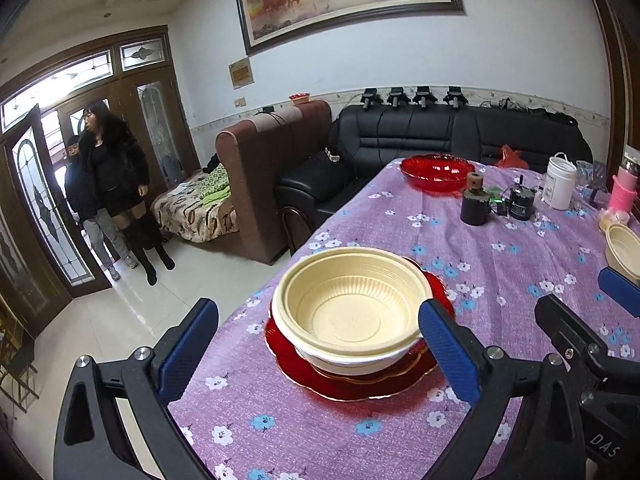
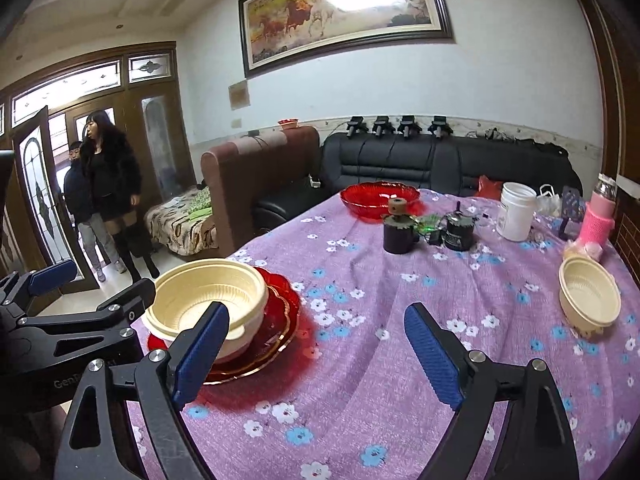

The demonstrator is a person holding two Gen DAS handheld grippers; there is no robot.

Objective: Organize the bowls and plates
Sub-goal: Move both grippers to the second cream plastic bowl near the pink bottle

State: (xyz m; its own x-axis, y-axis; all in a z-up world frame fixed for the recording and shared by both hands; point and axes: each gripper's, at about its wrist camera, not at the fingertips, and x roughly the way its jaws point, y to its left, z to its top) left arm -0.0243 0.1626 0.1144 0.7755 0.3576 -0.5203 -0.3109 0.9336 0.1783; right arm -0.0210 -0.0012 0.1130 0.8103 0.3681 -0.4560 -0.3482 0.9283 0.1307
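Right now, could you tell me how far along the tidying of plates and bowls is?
Done: cream plastic bowls nested on the red glass plates. In hand: nothing; left gripper and right gripper are open. Left: the lone cream bowl and the red glass bowl.

A white jar (image 2: 517, 211) and pink bottle (image 2: 598, 216) stand on the floral tablecloth (image 2: 360, 380).

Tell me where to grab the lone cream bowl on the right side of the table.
Pinch the near rim of the lone bowl with the right gripper, one finger inside and one outside. It sits upright and open, its thin lip is exposed all round, and nothing blocks the approach from your side.
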